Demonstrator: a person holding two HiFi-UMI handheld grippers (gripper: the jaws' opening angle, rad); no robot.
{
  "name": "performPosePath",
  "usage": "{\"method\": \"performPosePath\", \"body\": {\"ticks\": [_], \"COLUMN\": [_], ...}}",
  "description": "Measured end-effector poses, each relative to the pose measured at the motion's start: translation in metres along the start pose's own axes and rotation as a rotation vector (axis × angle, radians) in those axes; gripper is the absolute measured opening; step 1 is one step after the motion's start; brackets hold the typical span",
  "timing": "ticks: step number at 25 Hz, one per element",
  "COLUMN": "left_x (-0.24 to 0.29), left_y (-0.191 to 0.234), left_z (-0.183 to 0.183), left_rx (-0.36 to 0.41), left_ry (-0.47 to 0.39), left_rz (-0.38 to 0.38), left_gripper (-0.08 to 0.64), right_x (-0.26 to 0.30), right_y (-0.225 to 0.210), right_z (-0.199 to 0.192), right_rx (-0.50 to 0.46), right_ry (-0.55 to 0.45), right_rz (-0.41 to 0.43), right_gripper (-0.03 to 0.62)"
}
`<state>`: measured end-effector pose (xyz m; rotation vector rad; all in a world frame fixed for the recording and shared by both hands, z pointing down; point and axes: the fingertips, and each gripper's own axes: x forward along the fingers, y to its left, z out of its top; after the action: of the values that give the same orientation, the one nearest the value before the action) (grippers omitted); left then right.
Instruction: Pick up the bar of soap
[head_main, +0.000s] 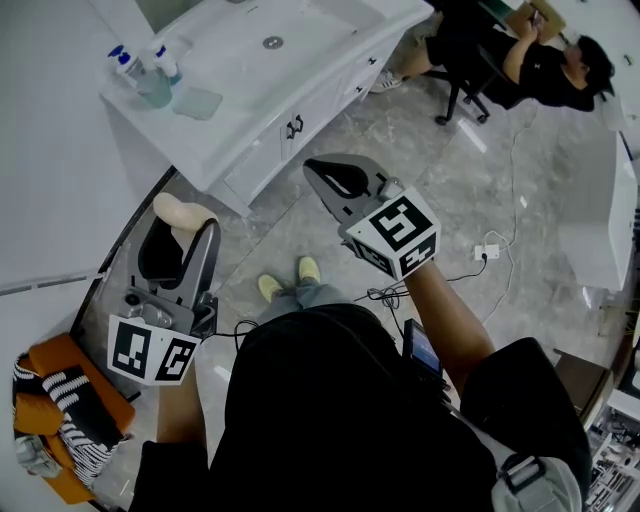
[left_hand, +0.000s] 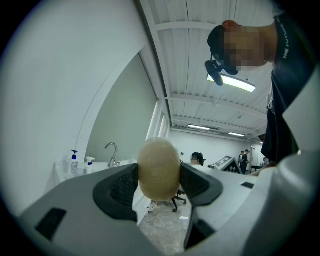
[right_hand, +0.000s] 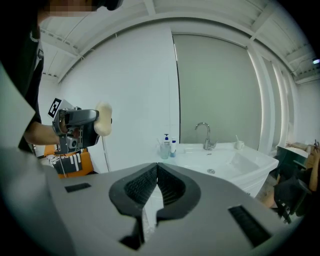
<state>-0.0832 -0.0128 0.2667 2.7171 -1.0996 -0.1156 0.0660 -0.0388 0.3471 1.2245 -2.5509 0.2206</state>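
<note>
1. The bar of soap (left_hand: 158, 169) was clamped between the jaws of the left gripper (head_main: 182, 236).
2. It was held in the air, well apart from the washbasin (head_main: 225, 75).
3. The jaws of the right gripper (right_hand: 156, 172) were pressed together, with nothing between them.

I'm holding the bar of soap (left_hand: 159, 169) pinched between the two black jaws of my left gripper (head_main: 178, 232), up in the air. It's showing as a pale cream, smooth, rounded oval, its end poking out past the jaw tips.
</note>
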Motion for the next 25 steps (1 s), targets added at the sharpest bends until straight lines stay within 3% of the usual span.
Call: {"method": "performPosePath", "body": {"ticks": [25], "left_x": [-0.007], "left_y": [-0.001], "left_z": [0.006], "left_rx": [0.015], "left_ry": [-0.025], "left_rz": [-0.004], "left_gripper": [0.278], "right_x": [-0.001], "right_y": [0.006], "right_z": [0.013], "right_rx": [-0.046], "right_ry": [-0.010], "right_rz": [-0.016], "right_gripper": [0.009]}}
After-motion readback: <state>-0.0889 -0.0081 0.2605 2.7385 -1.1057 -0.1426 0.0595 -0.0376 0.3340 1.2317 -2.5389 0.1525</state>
